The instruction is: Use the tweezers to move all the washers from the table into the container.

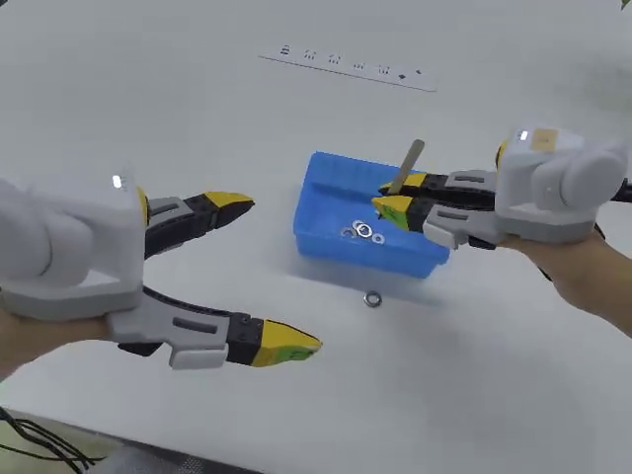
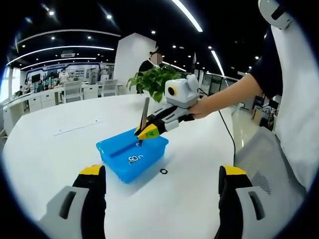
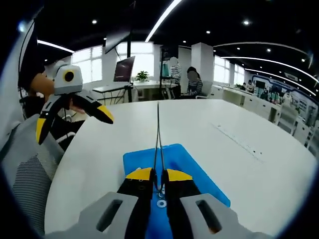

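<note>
- Now: my right gripper [image 1: 381, 196] is clamped on the tweezers [image 1: 407, 165], tips down over the blue container [image 1: 321, 217].
- Several washers [image 1: 363, 232] lie inside it; a loose washer [image 1: 372, 298] rests on the table [image 1: 474, 375], just beside its near wall.
- My left gripper [image 1: 279, 275]: jaws wide apart, holding nothing.

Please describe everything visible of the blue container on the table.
The blue container is a shallow rectangular tray, plastic by its look, open on top, lying flat on the white table. Several washers lie on its floor. The tweezers, held by the right gripper, point down into it. One washer lies on the table just outside its near wall.
</note>
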The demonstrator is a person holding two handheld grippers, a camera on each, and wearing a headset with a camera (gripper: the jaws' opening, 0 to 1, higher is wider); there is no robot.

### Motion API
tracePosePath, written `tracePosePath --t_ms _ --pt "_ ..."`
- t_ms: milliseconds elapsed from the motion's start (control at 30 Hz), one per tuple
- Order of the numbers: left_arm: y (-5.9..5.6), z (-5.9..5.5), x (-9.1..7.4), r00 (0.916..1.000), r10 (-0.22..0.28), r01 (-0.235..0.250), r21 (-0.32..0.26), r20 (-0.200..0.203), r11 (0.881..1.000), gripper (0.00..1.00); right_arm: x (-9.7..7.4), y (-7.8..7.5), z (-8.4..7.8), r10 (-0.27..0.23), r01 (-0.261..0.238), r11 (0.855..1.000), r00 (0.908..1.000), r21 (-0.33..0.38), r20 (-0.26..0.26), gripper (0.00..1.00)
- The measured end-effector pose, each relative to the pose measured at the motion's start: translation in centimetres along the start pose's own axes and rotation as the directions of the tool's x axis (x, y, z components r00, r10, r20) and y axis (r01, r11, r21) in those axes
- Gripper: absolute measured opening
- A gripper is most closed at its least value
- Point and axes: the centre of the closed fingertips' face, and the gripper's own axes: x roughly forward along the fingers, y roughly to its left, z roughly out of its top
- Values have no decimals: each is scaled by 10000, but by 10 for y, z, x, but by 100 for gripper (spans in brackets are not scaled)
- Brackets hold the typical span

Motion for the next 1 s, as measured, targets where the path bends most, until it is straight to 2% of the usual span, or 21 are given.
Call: tracePosePath --t_ms 200,533,867,1000 --pt "3 0 5 9999 165 -165 34 -7 9999 98 8 -2 -12 48 -45 9995 10000 321 -67 10" --pt "-1 2 11 10000 57 -57 -45 -53 10000 98 13 -6 -22 -107 116 9991 9997 401 -226 10" --pt "-4 0 11 9999 37 -38 -55 -147 10000 98 9 -4 -25 -124 140 9982 9995 576 -283 10" --pt "-5 0 11 9999 15 -16 -56 -140 10000 98 6 -4 -21 -212 220 9993 9993 287 -296 8"
